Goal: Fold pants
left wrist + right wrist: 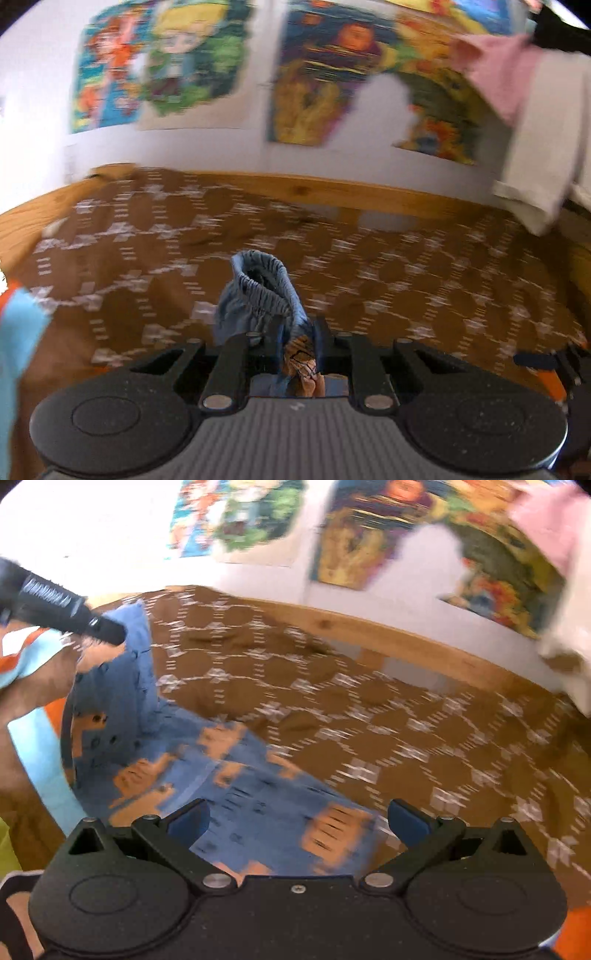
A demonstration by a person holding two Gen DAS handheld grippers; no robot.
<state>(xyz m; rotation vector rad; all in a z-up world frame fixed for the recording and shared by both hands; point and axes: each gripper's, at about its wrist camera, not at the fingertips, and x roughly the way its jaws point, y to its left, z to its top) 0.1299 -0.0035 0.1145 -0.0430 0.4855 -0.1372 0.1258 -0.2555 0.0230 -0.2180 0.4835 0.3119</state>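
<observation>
Blue patterned pants [177, 738], waistband pinched in left gripper [295, 332], brown bedspread [406, 266]

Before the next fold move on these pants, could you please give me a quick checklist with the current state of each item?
1. Left gripper shut on the pants waistband: ok.
2. Right gripper holding fabric: not ok; its jaws stand open, with the pants lying between them.
3. Pants lifted off the bedspread: cannot tell; they hang from the left gripper, lower end hidden.
4. Pants spread flat for folding: not ok, bunched at the waistband.
5. Bedspread ahead free for laying them down: ok.
</observation>
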